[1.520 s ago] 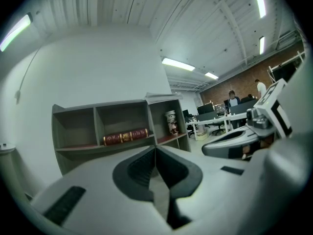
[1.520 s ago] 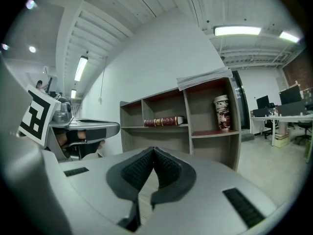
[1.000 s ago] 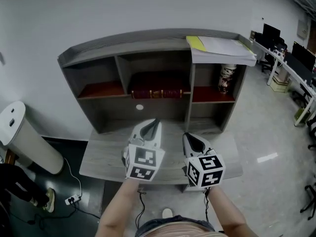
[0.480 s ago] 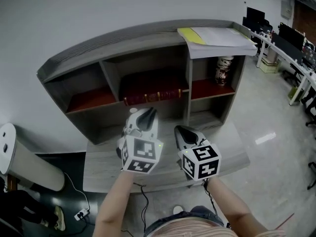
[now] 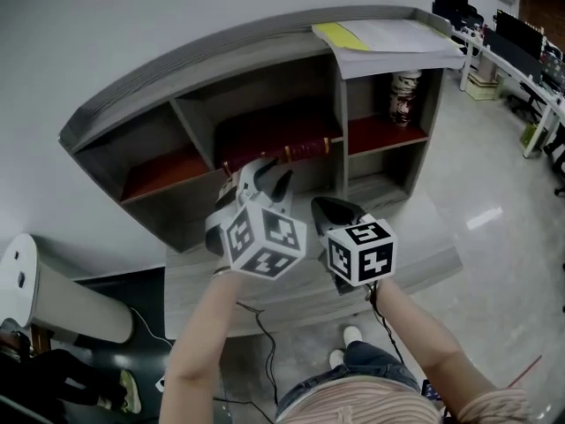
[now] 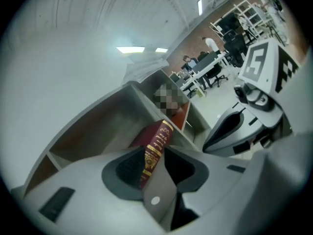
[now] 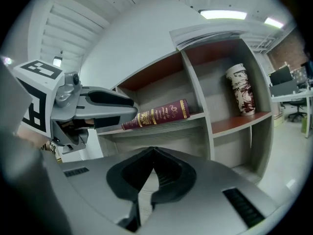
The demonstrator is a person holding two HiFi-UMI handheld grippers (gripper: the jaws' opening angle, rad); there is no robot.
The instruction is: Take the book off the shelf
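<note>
Book [image 5: 281, 154]: maroon w/ gilt bands, lying flat in the middle compartment of the grey shelf [image 5: 168, 82], spine facing out, its right end just beside the upright divider [image 5: 339, 113]. Not touched yet. L gripper [image 5: 269, 181] is in front of the spine, close but apart from it. Its jaws have just been opening and stand partly spread. The left gripper view lines the spine up in the gap, but nothing sits between the pads, so no grip. R gripper [image 5: 328, 208] hangs a bit lower and to the right, tips pressed together, empty. Further out: a patterned cup [image 5: 404, 97] in the right compartment, a paper stack [image 5: 397, 38] overhanging the shelf top, the desk [image 5: 419, 259] below.

Risks, as I judge them: the gap may be too narrow for the book's thickness, so a jaw tip would butt the spine and shove the book deeper instead of straddling it. The lower jaw has to slide btwn cover and shelf board, and it could catch there. A pinch at the spine edge only gives poor leverage on a heavy vol., so it may droop and slip once clear of the board. Swinging right could clip the divider.
</note>
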